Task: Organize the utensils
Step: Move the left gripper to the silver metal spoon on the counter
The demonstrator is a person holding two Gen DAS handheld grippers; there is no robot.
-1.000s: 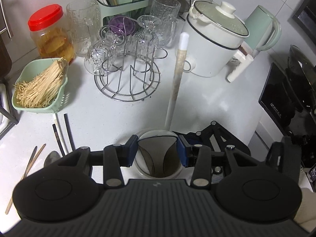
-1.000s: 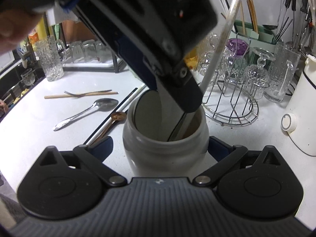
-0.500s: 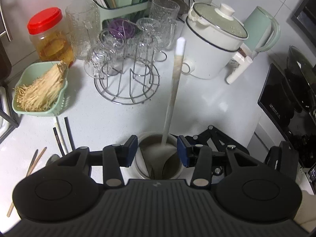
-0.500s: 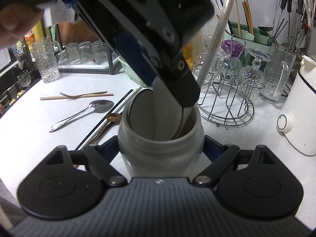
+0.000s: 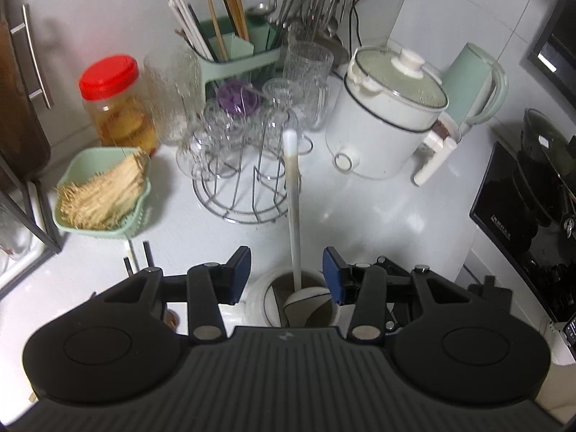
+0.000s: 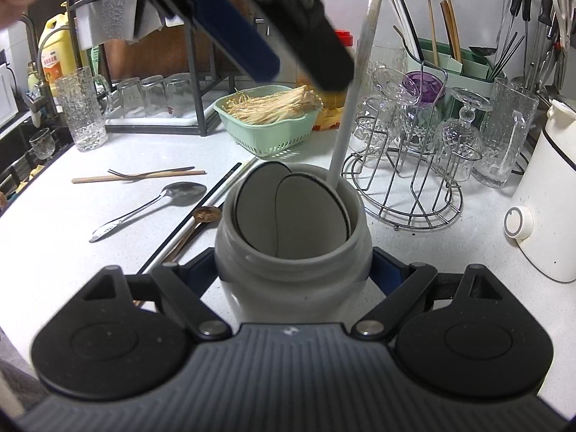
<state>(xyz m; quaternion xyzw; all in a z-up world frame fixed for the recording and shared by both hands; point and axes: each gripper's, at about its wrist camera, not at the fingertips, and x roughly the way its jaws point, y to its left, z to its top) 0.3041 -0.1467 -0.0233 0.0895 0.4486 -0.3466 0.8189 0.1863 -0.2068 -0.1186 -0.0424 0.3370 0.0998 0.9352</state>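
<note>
The white ceramic crock (image 6: 291,241) is gripped at its sides by the right claw (image 6: 292,270), whose 2 blue pads are pressed against the body, so the crock is steadied on the bench (image 6: 54,237). Inside it stands a long white-handled spatula (image 6: 354,86), its broad head down in the crock and its handle leaning toward the far rim. The left claw (image 5: 287,275) hangs above the mouth with its pads spread wide and nothing between them; the handle rises clear of both pads.

The release is best finished by lifting the left claw straight up, away from the handle, so the spatula is not knocked over; the crock should be kept clamped until the left claw is clear. On the bench to the left, a steel spoon (image 6: 144,210), chopsticks (image 6: 138,176), a small fork (image 6: 151,173) and a wooden spoon (image 6: 201,216) lie loose and are likely next.

Compared with 1 second ago, the left claw has been raised out of the crock mouth, and the spatula stands free.
</note>
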